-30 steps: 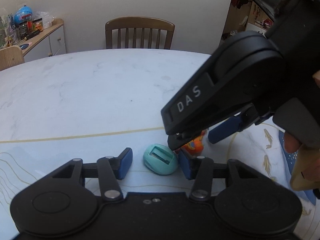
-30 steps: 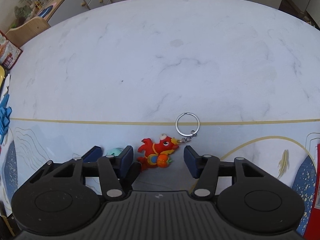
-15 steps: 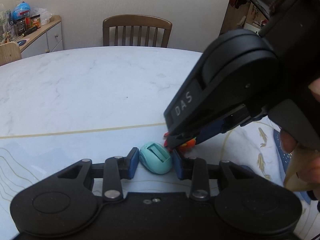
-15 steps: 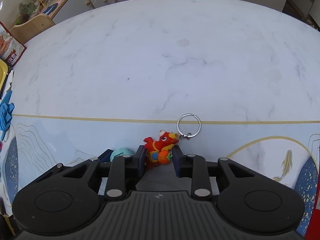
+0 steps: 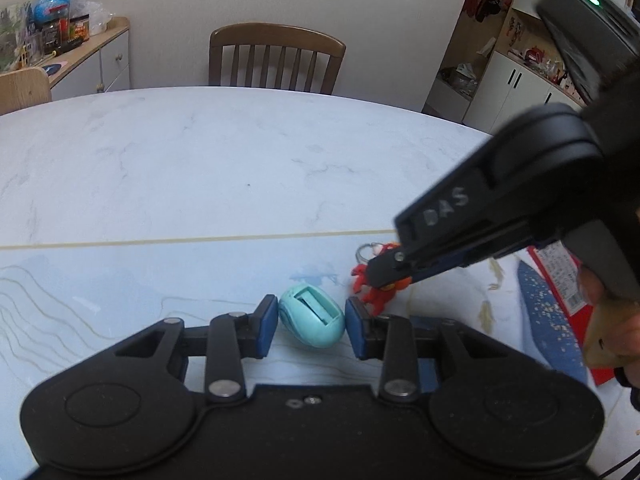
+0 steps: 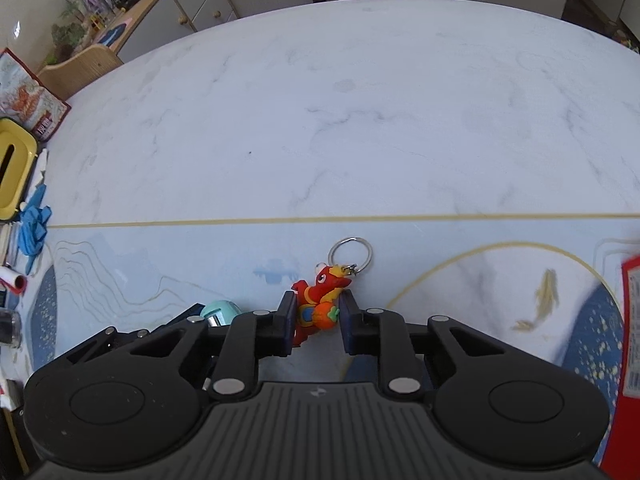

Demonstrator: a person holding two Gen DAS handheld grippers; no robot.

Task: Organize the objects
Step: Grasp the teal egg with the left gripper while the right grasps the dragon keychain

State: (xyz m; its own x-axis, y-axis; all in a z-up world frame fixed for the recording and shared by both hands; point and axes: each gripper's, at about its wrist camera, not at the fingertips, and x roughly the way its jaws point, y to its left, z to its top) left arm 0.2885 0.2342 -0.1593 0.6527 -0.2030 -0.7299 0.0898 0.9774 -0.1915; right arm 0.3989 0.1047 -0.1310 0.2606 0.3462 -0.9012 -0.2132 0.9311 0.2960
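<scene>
A teal egg-shaped case (image 5: 312, 322) with a slot in its top sits between the blue pads of my left gripper (image 5: 312, 327), which is shut on it just above the printed mat (image 5: 120, 300). The same case (image 6: 220, 309) shows at the lower left of the right wrist view. A red dragon keychain (image 6: 320, 300) with a metal ring (image 6: 350, 254) is clamped in my right gripper (image 6: 318, 320). In the left wrist view the right gripper (image 5: 386, 280) comes in from the right, a hand behind it, and covers most of the keychain (image 5: 370, 292).
The white marble table (image 6: 360, 100) stretches ahead past a gold line on the mat. A yellow box (image 6: 12, 172), blue cloth (image 6: 34, 224) and small items crowd the left edge. A red packet (image 6: 630, 360) lies at the right. A wooden chair (image 5: 276, 60) stands at the far side.
Both grippers went from open to shut, the left on the teal case and the right on the keychain. The right gripper has since shifted right, away from the left one.
</scene>
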